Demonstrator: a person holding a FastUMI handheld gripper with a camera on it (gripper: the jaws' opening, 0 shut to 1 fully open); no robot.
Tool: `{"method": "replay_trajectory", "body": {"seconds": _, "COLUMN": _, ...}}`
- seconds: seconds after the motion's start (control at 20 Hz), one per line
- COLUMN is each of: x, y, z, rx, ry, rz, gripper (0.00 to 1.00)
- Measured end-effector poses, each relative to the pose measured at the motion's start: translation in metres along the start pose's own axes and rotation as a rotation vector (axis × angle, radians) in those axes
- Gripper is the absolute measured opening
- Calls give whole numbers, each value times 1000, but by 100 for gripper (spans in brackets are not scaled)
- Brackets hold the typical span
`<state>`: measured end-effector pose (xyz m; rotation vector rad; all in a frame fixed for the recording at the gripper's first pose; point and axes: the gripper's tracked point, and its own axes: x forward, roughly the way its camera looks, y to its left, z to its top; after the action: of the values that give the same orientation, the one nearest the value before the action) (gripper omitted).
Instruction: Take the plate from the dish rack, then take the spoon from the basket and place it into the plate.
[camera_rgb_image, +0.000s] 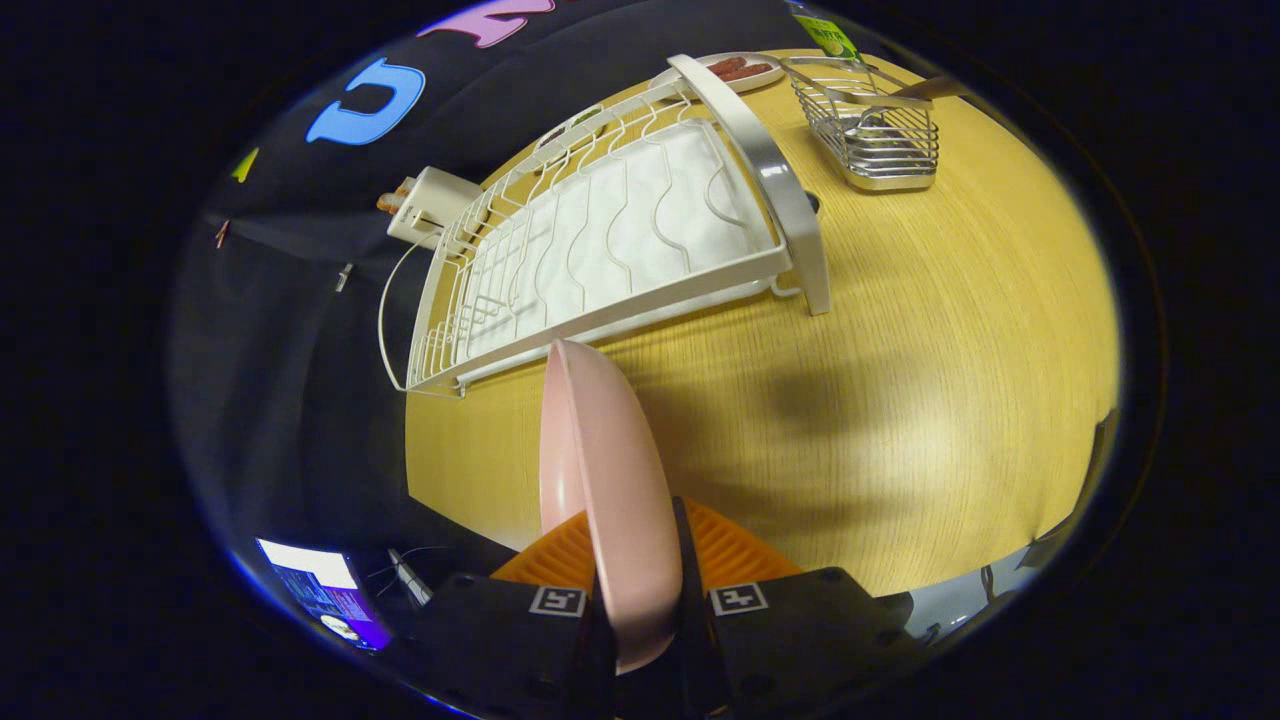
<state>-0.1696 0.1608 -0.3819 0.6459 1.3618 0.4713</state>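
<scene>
Gripping the pink plate (610, 480) on edge between both fingers, the hand-held gripper (640, 600) holds it above the wooden worktop (900, 380). The white dish rack (600, 240) stands just beyond. Farther right, the wire basket (870, 130) holds the spoon (925, 92).

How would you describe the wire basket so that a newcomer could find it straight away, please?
Start at the wooden table and find the long white dish rack beyond the gripper, whose jaws are shut on the pink plate. Beside the rack's far end stands the basket: small, shiny metal wire, with a utensil handle sticking out.
</scene>
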Motion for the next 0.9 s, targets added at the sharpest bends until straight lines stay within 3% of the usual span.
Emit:
{"method": "replay_trajectory", "body": {"seconds": 0.1, "x": 4, "y": -12, "z": 7, "rx": -1, "ry": -23, "rz": -41, "gripper": 32}}
{"method": "replay_trajectory", "body": {"seconds": 0.15, "x": 3, "y": -20, "z": 5, "rx": -11, "ry": -24, "rz": -65, "gripper": 45}}
{"method": "replay_trajectory", "body": {"seconds": 0.3, "x": 0, "y": -29, "z": 10, "rx": -2, "ry": -47, "rz": -75, "gripper": 46}}
{"method": "replay_trajectory", "body": {"seconds": 0.55, "x": -11, "y": -31, "z": 20, "rx": -45, "ry": -110, "rz": -83, "gripper": 86}}
{"method": "replay_trajectory", "body": {"seconds": 0.75, "x": -54, "y": -27, "z": 60, "rx": -111, "ry": -320, "rz": -86, "gripper": 87}}
{"method": "replay_trajectory", "body": {"seconds": 0.9, "x": -105, "y": -39, "z": 103, "rx": -189, "ry": -511, "rz": -164, "gripper": 87}}
